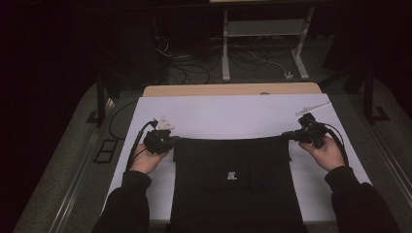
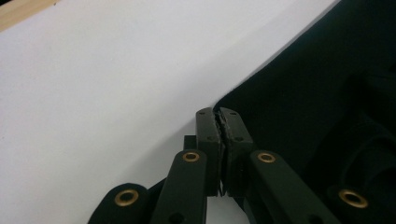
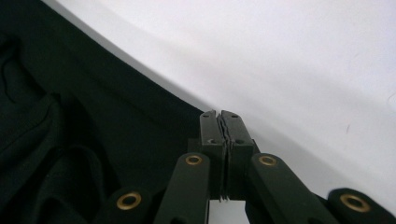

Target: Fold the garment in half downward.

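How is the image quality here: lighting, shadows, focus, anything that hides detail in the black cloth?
High view: dim, surroundings nearly black; the black cloth reads as a flat dark mass against the white sheet. Left gripper view: bright sheet, a soft shadow beside the cloth edge, folds barely visible. Right gripper view: the same, with the jaws sharp and the far sheet soft.

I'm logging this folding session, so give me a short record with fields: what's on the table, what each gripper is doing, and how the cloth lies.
surface: white table cover
item: black garment, spread flat, small white mark near its middle
left gripper: shut on the garment's far left corner
right gripper: shut on the garment's far right corner
far edge: stretched between the two grippers
near edge: reaches the table's near side
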`<action>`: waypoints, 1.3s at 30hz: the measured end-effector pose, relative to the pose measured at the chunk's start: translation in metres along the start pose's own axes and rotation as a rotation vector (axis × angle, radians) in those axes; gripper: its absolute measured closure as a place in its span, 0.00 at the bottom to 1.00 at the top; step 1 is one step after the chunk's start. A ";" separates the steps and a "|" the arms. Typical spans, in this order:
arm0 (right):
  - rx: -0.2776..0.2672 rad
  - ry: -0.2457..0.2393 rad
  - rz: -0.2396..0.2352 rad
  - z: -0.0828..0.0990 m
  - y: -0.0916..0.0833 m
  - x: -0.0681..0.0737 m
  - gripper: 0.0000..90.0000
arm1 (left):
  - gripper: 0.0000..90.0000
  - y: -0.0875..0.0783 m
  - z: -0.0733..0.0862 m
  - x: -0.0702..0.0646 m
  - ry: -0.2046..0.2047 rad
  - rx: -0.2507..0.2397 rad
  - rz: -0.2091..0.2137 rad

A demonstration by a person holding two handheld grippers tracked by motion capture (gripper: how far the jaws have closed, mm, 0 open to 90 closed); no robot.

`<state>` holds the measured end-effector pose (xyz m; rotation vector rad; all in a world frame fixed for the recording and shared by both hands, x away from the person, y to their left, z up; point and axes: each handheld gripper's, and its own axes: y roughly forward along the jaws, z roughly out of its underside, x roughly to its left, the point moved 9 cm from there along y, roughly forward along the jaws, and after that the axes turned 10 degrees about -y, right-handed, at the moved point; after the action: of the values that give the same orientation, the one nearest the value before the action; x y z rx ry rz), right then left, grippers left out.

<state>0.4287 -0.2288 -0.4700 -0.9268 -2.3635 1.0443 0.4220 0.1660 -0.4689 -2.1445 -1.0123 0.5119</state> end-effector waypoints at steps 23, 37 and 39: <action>-0.016 0.054 0.033 -0.019 -0.002 -0.028 0.97 | 0.96 0.020 -0.035 0.013 -0.001 0.074 -0.053; -0.037 0.071 0.058 -0.032 -0.005 -0.041 0.97 | 0.96 0.020 -0.056 0.020 -0.006 0.065 -0.089; -0.039 0.072 0.064 -0.034 -0.003 -0.042 0.97 | 0.96 0.024 -0.056 0.022 -0.020 0.057 -0.090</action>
<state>0.4772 -0.2427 -0.4495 -1.0428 -2.3169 0.9749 0.4816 0.1488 -0.4500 -2.0374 -1.0866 0.5135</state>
